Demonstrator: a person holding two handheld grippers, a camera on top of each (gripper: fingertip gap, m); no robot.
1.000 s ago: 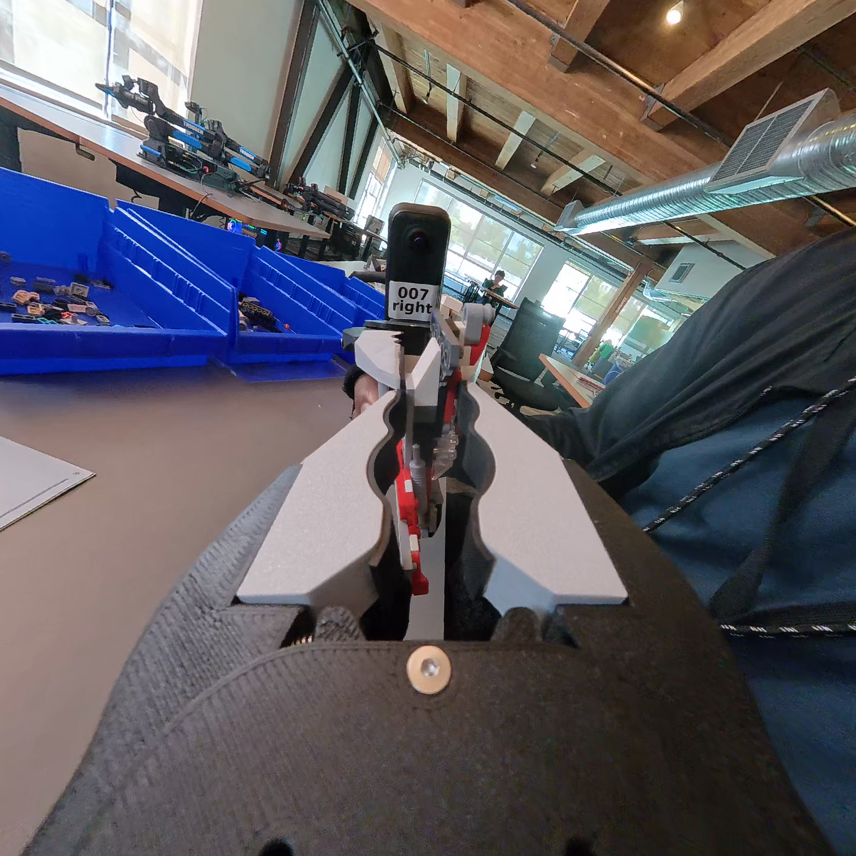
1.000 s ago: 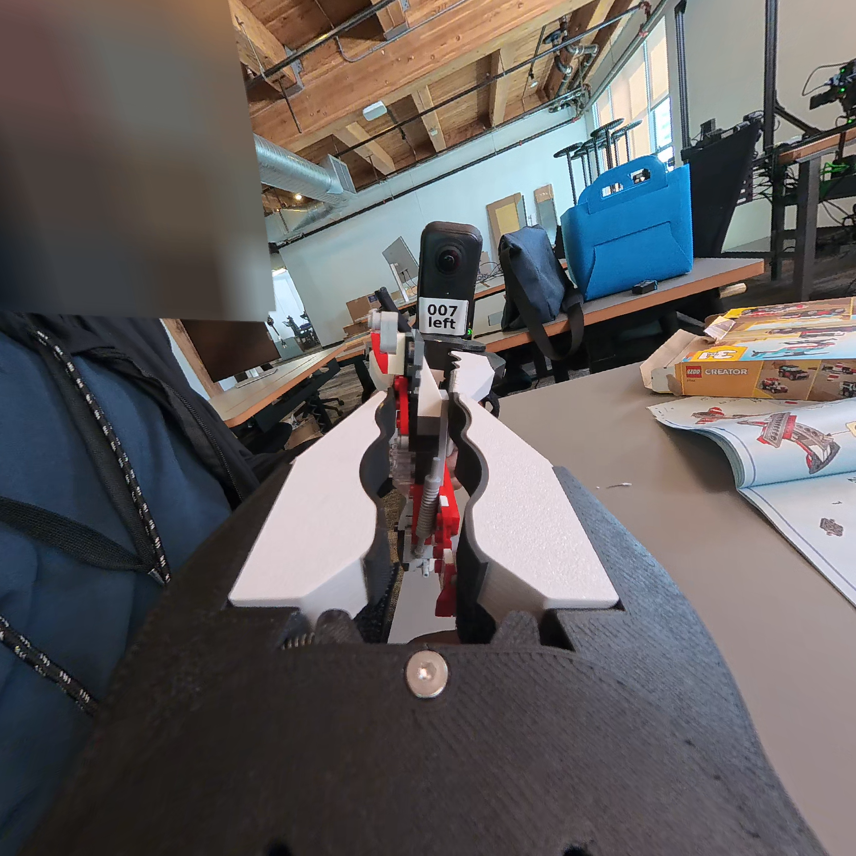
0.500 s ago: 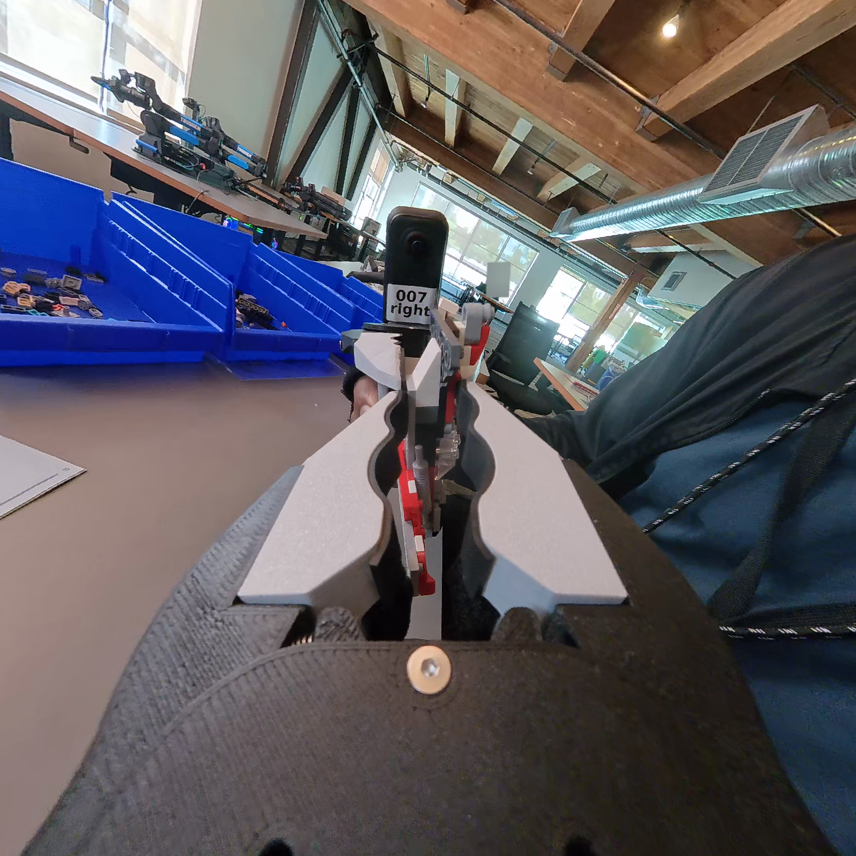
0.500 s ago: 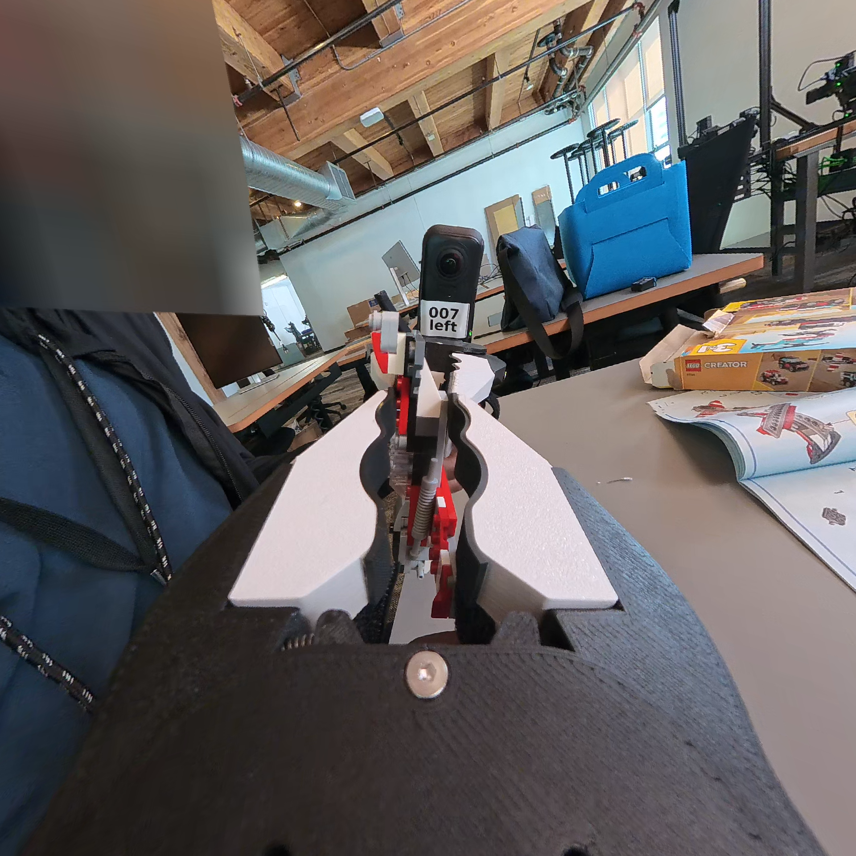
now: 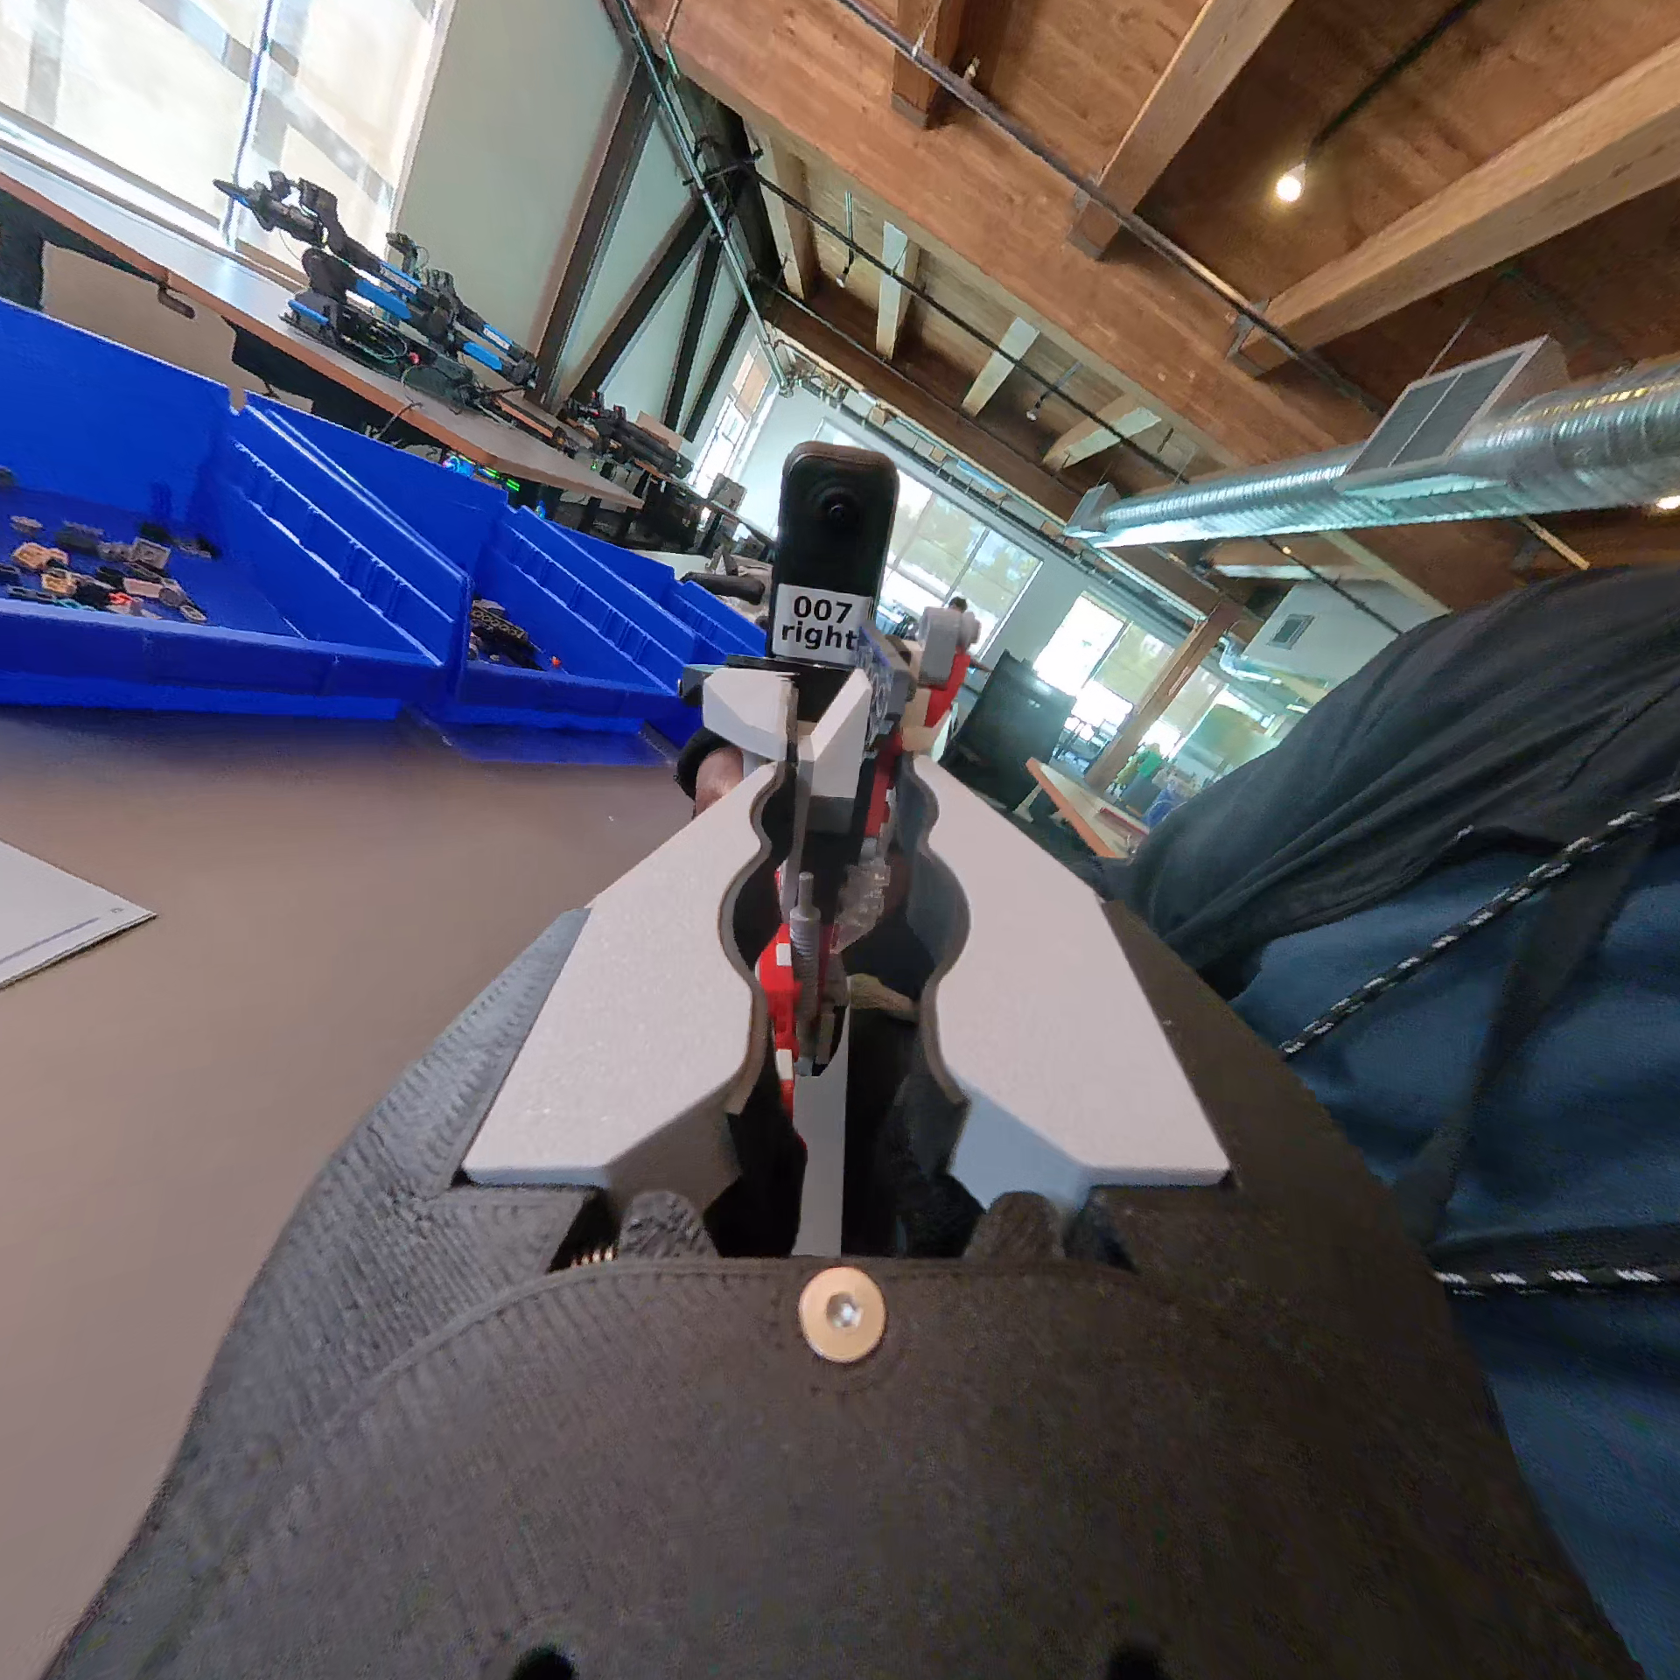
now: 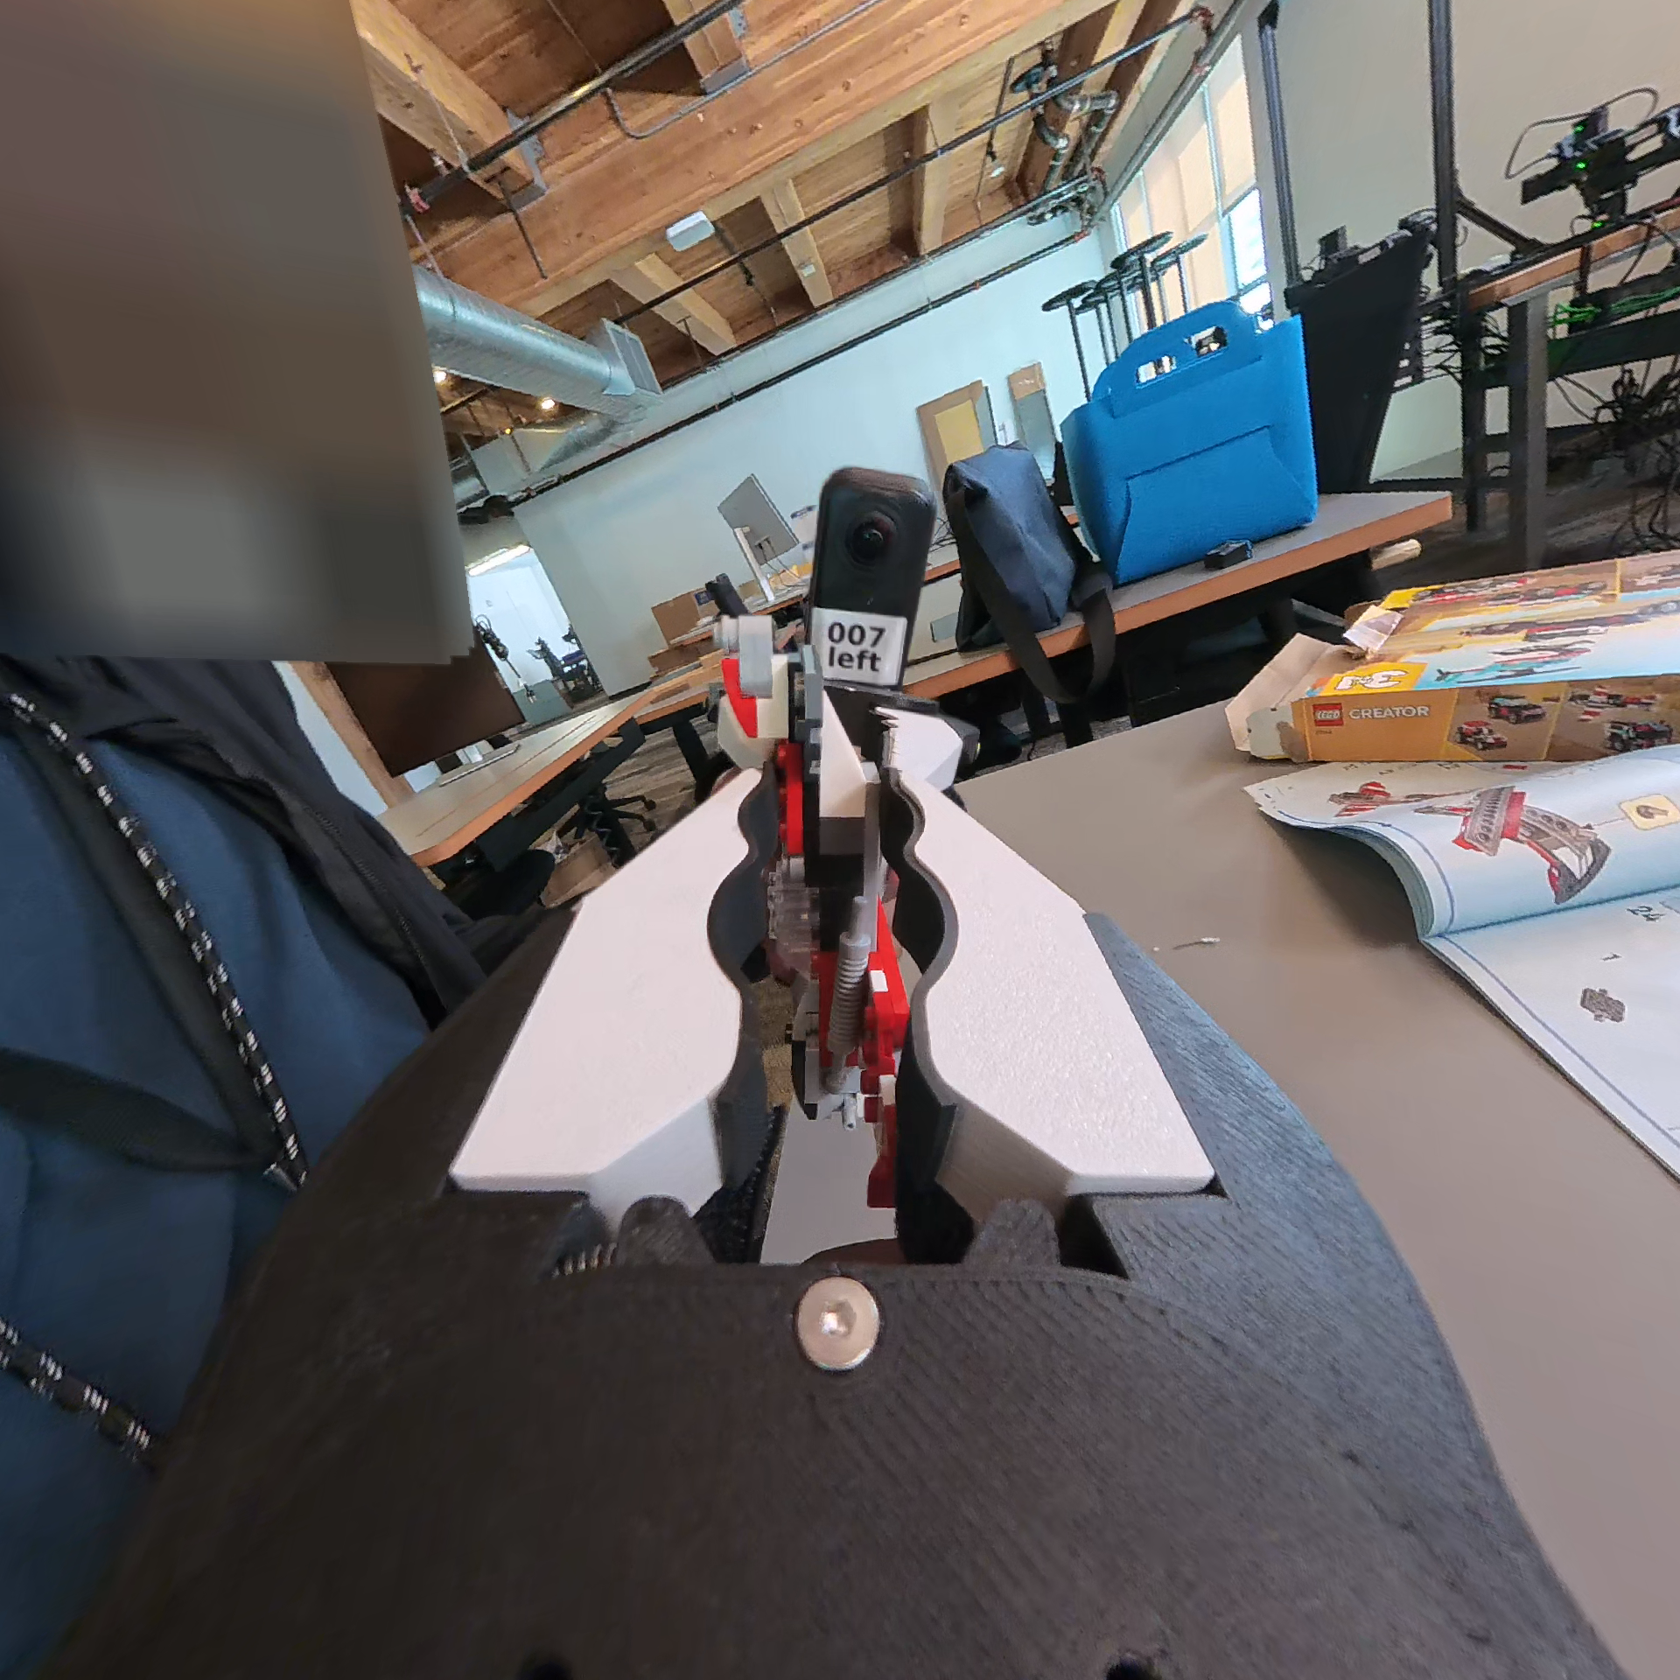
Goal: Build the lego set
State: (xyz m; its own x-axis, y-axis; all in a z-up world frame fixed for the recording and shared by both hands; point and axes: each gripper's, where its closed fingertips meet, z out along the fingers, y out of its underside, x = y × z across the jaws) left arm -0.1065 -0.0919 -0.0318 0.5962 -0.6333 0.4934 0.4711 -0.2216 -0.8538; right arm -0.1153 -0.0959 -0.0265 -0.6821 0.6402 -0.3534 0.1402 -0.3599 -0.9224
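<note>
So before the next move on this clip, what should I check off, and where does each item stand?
1. Left tongs closed on the red, white and grey lego model: ok.
2. Right tongs closed on the same model from the opposite end: ok.
3. Model held up off the table: ok.
4. Instruction booklet open and within sight: ok.
5. Parts left in the blue bins for the next piece: ok; small pieces visible, kinds too small to tell.
6. Which joint on the model is being pressed together: cannot tell, the tongs hide it.
</note>
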